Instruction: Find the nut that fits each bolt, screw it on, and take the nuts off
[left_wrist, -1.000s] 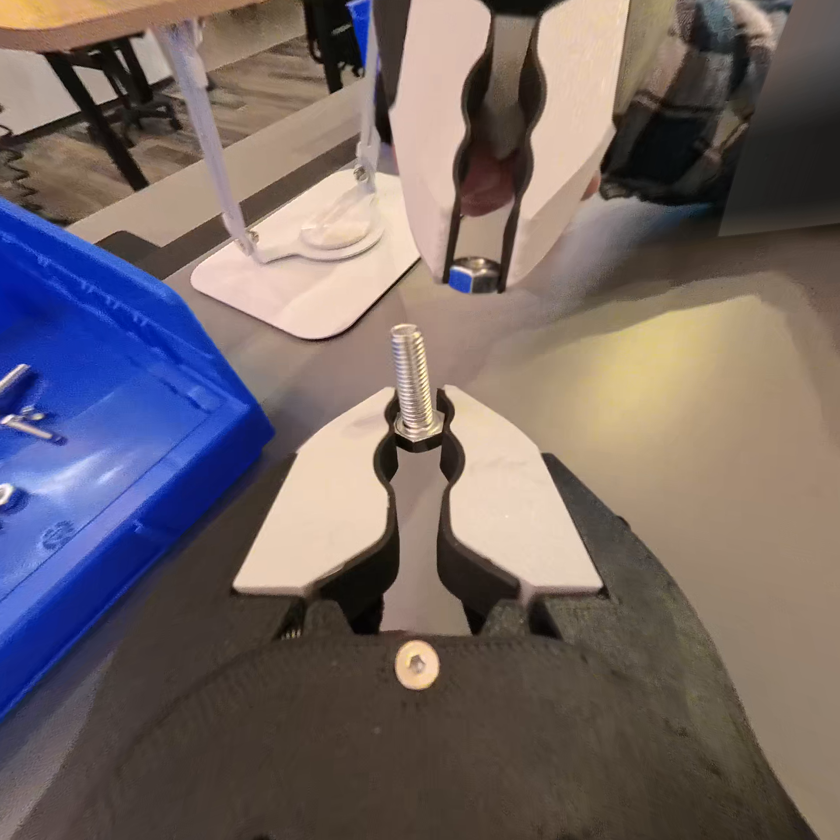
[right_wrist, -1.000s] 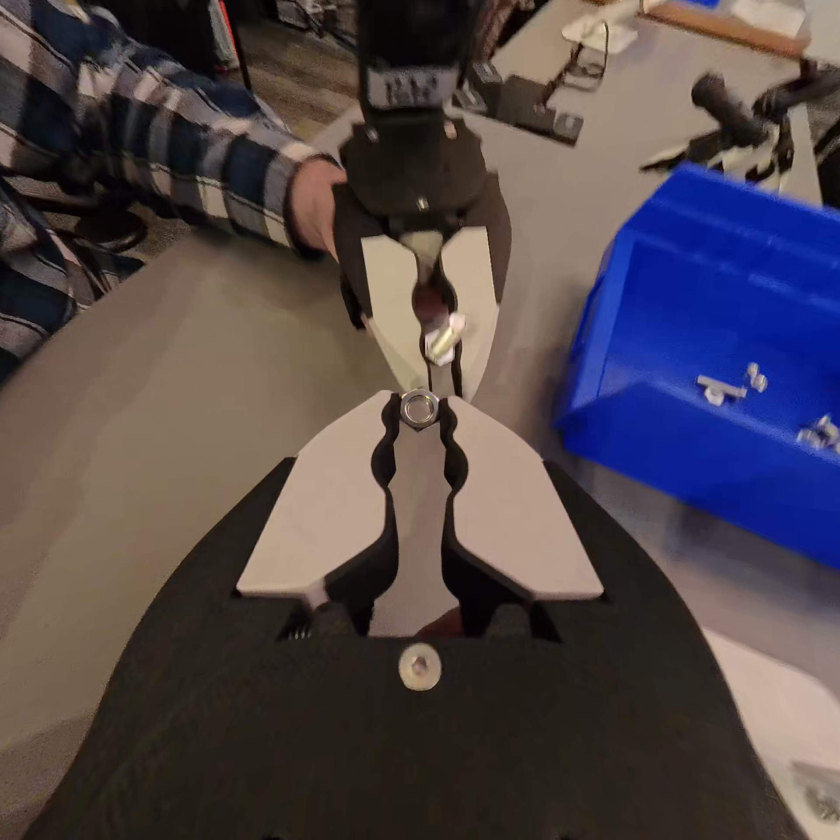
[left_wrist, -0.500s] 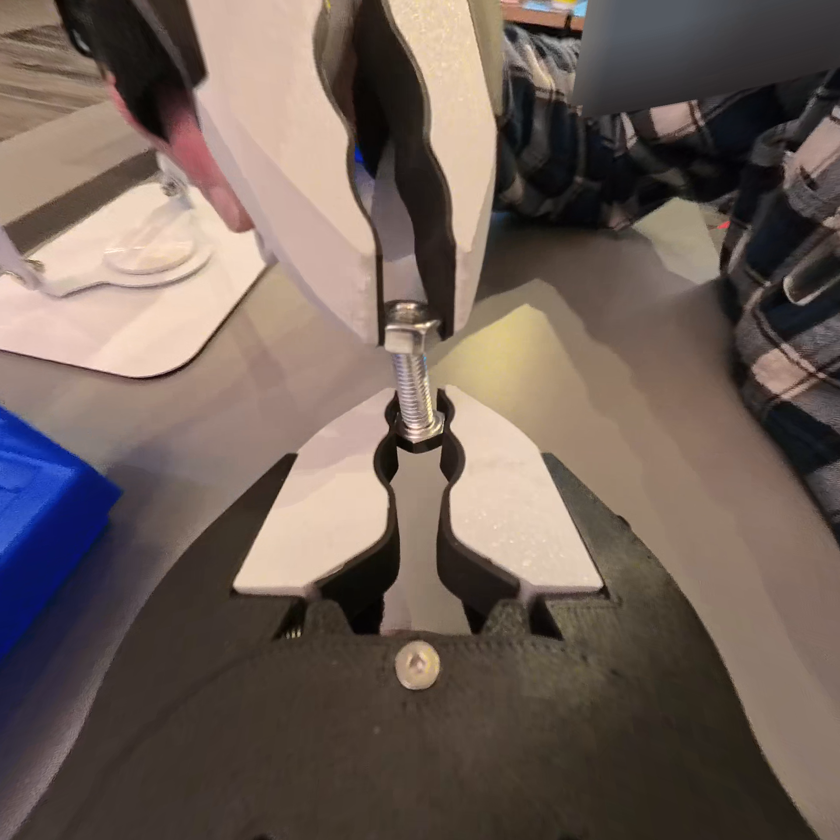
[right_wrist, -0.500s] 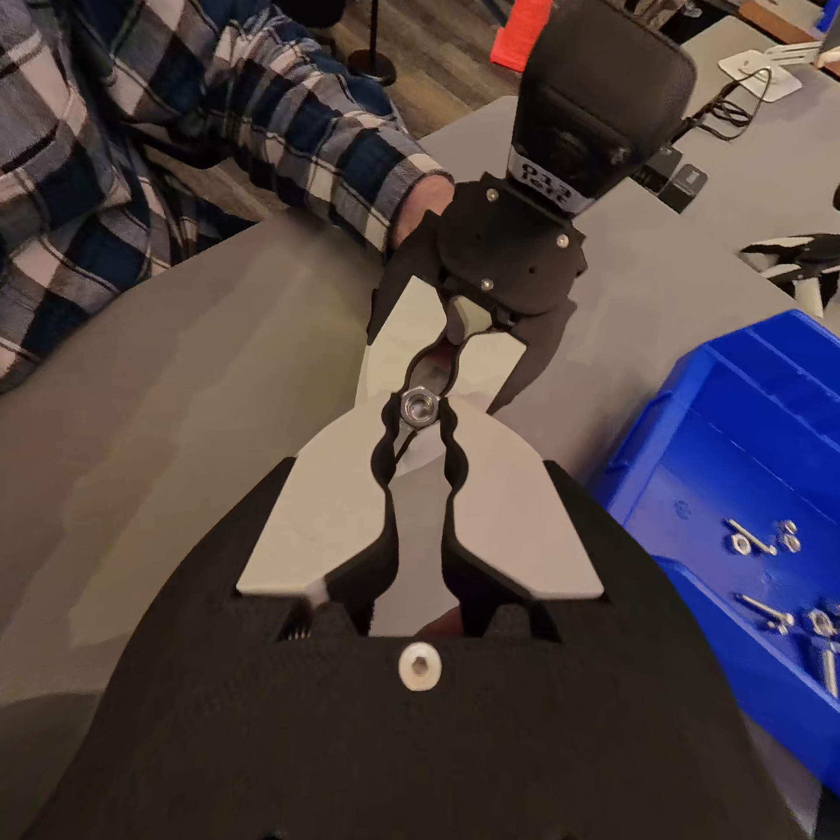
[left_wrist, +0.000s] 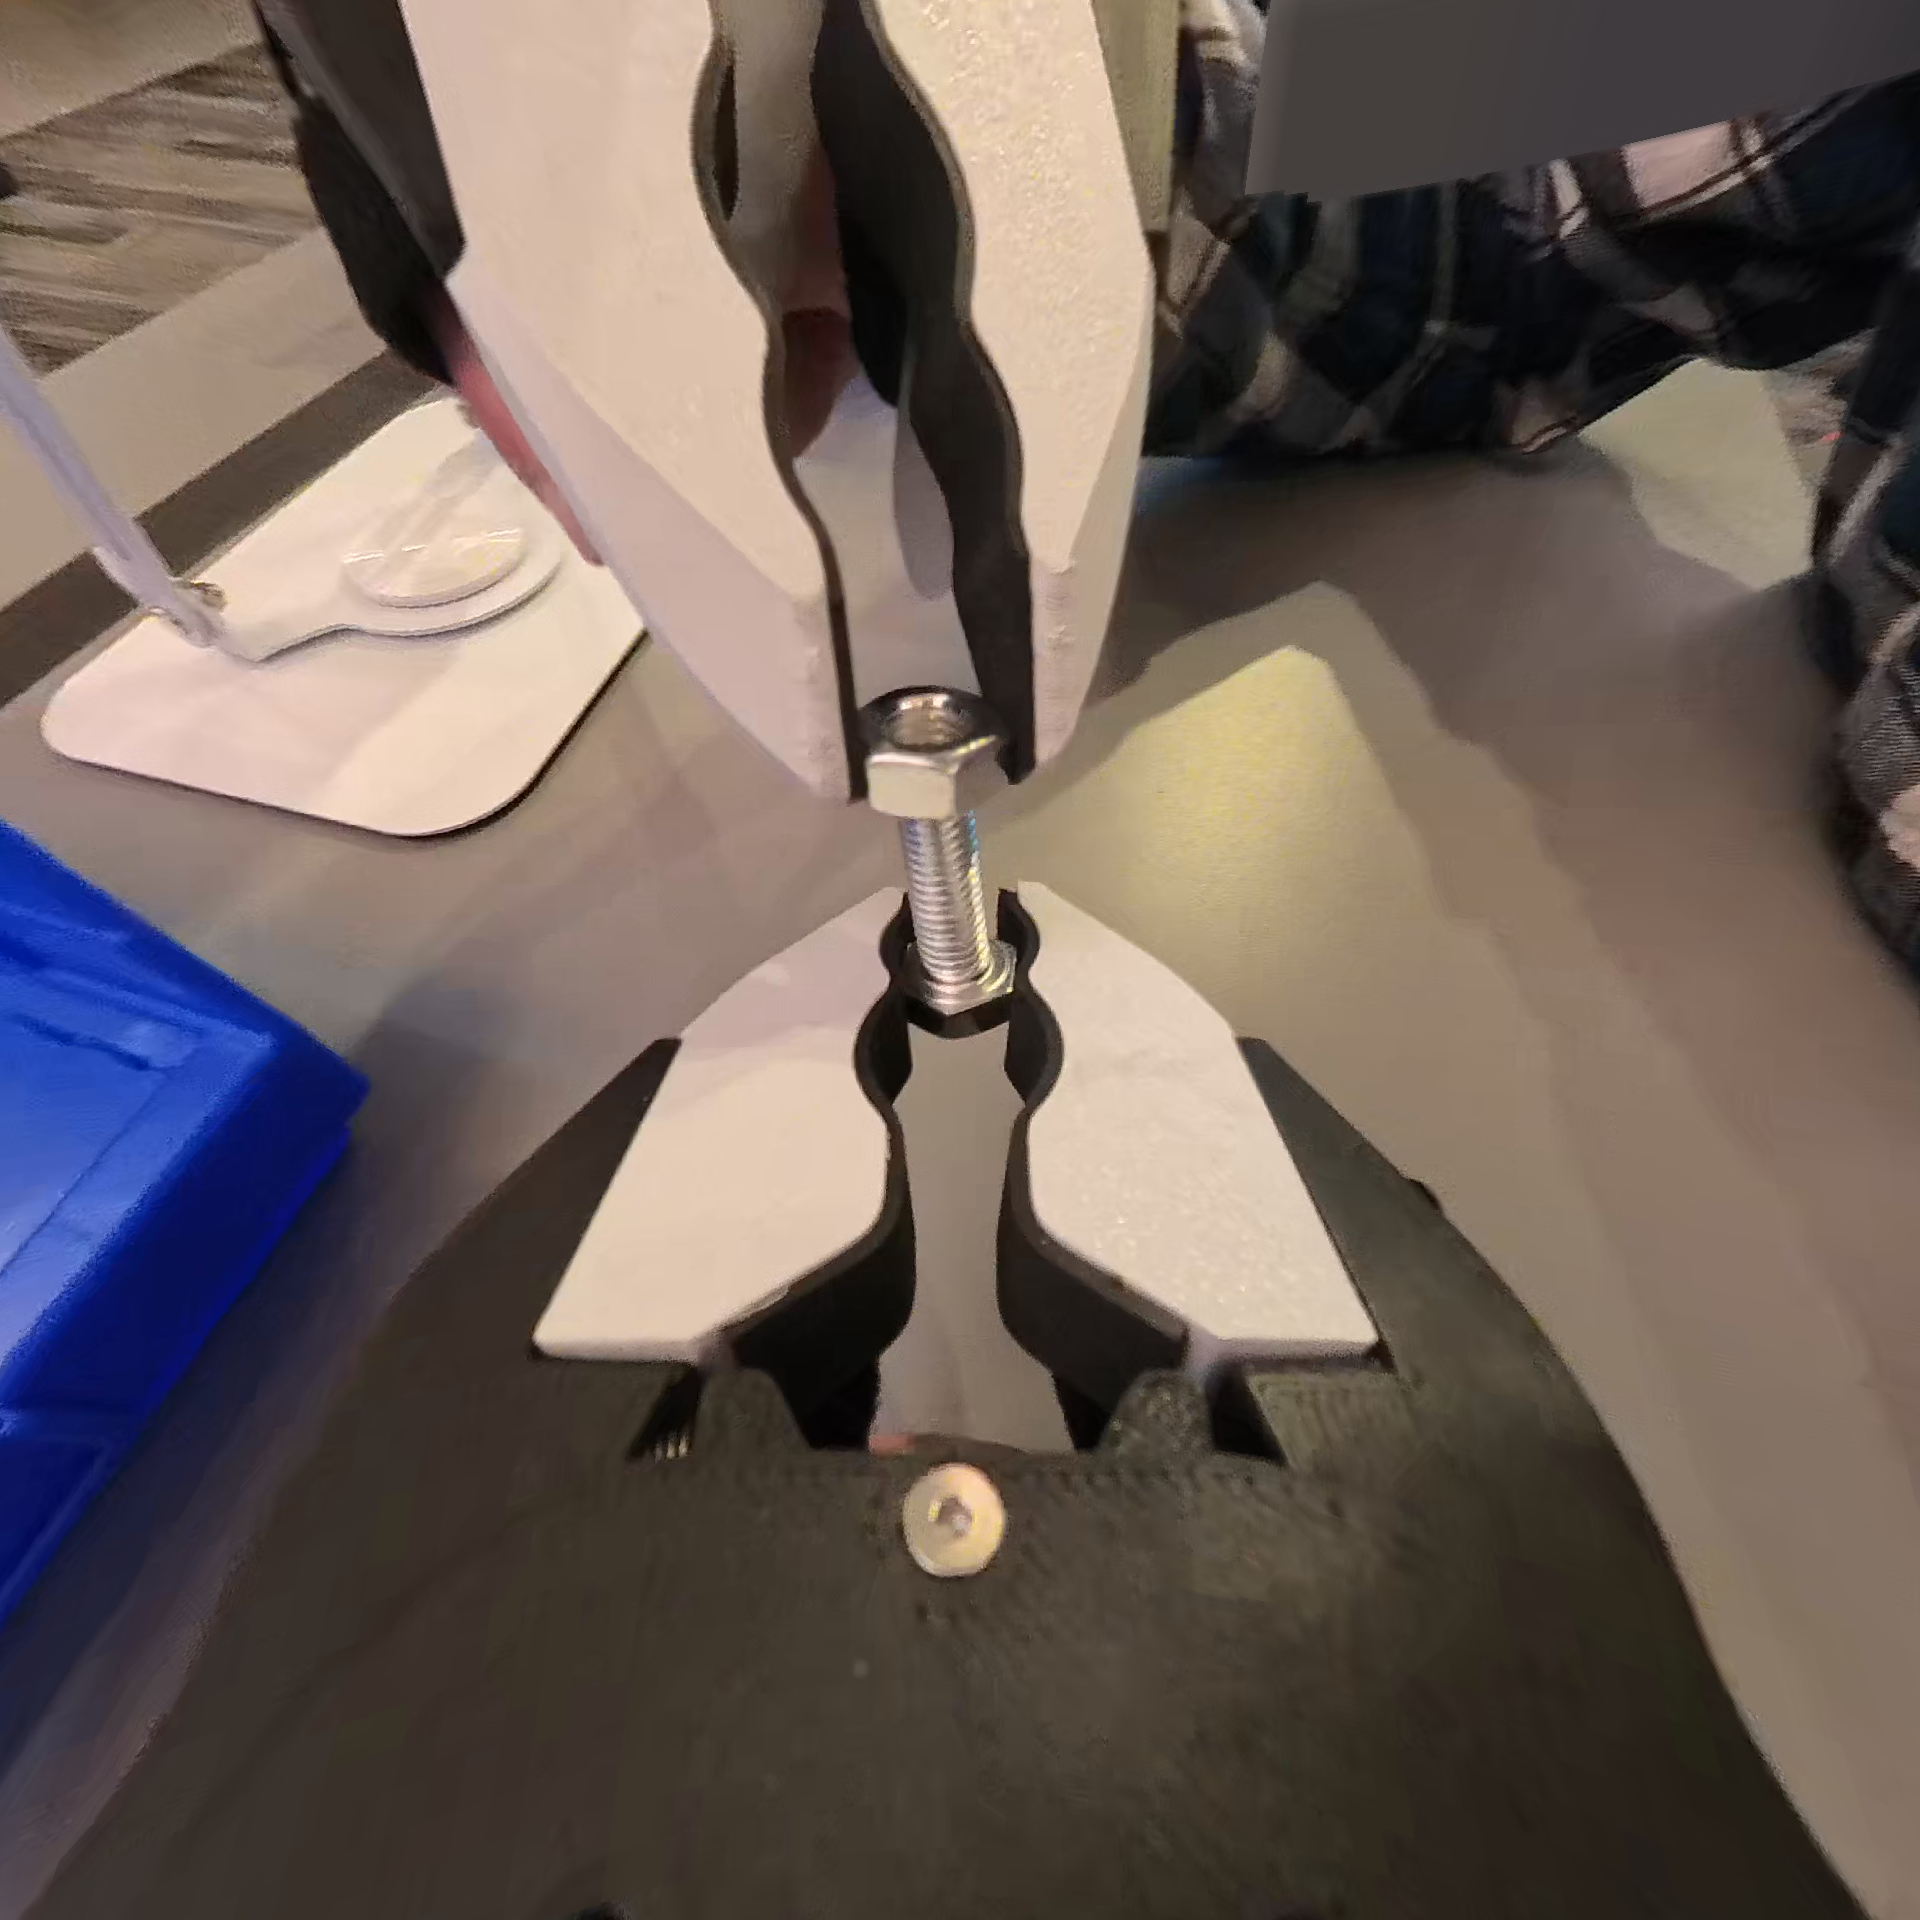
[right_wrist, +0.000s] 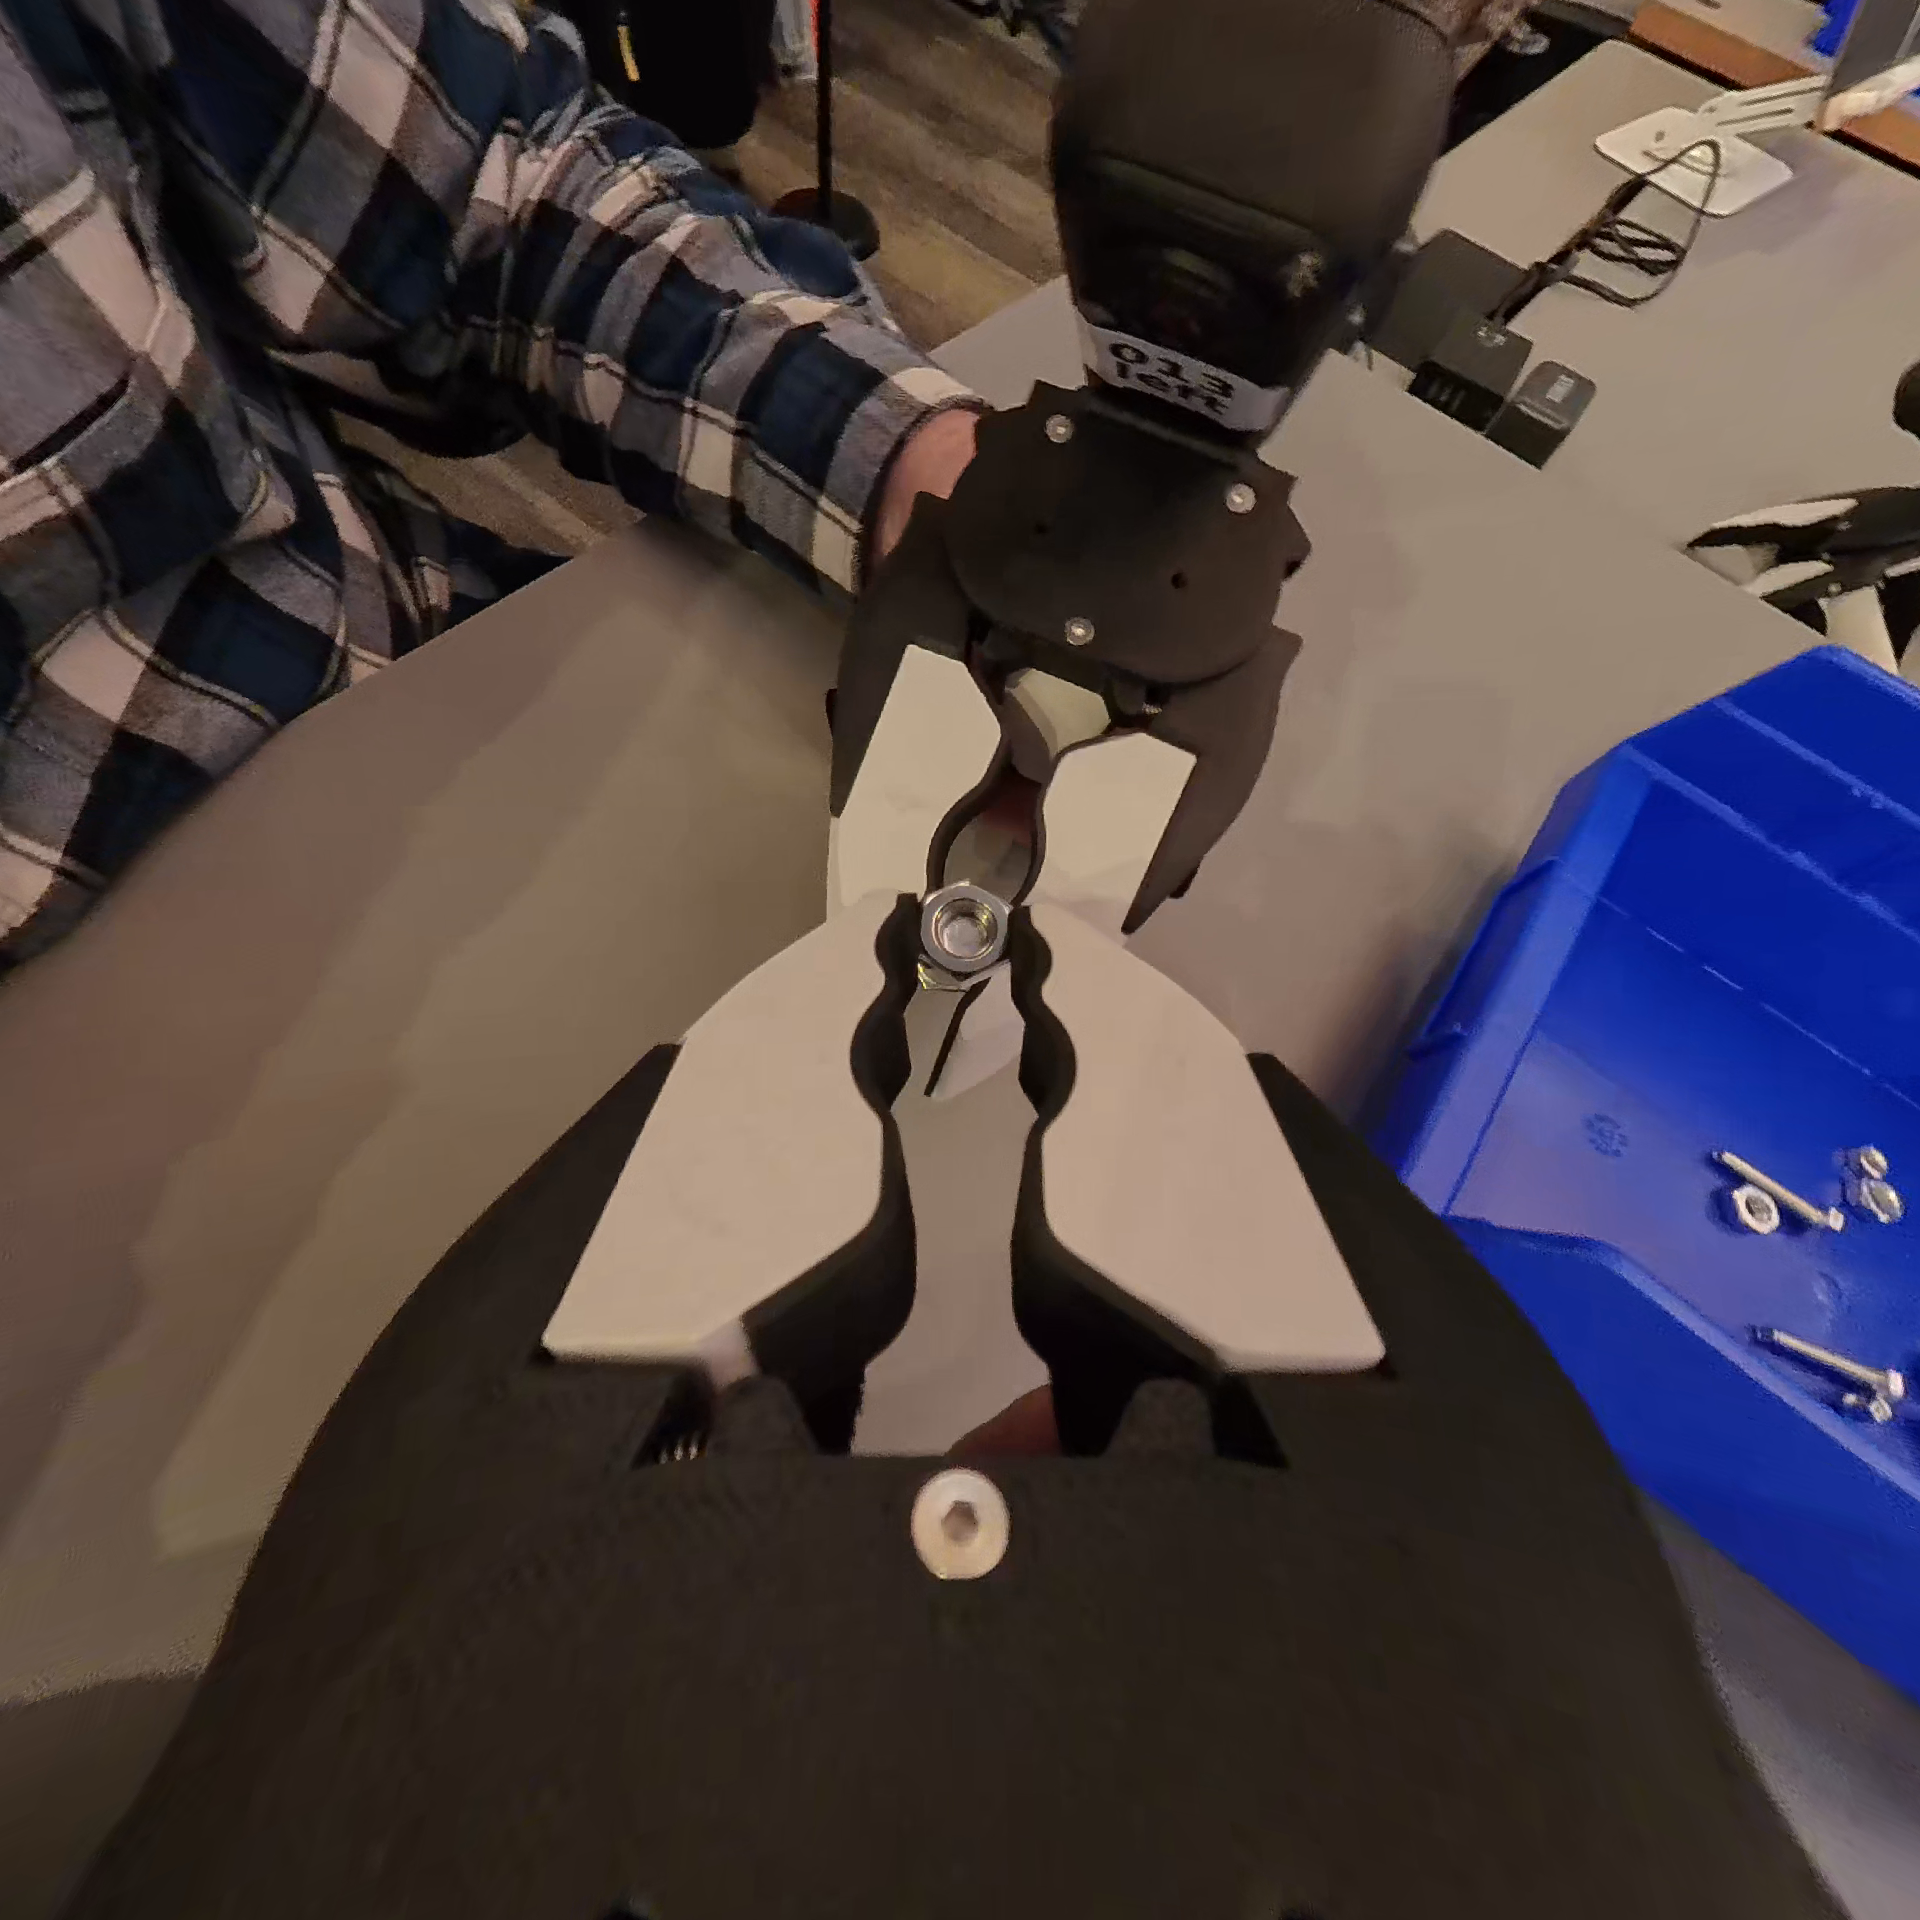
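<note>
From the left wrist view we log the left gripper (left_wrist: 958, 971) narrowed on the hex head of a silver bolt (left_wrist: 943, 904), pads pressing on both sides, threaded shank pointing away from the camera. At the shank's far end sits a silver nut (left_wrist: 925, 764), pinched between the right gripper's (left_wrist: 935, 769) fingertips, which come down from above. Only this view gives us the shank's length. A blue bin (left_wrist: 156, 1122) shows at left, its contents out of frame.

From the right wrist view we record the right gripper (right_wrist: 961, 935) clamped on the nut (right_wrist: 961, 928), seen end-on through its bore; the shank is hidden behind it. Only here do we see loose nuts and bolts (right_wrist: 1808, 1205) in the blue bin (right_wrist: 1558, 1039), too small to sort, and a plaid sleeve (right_wrist: 623, 312).
</note>
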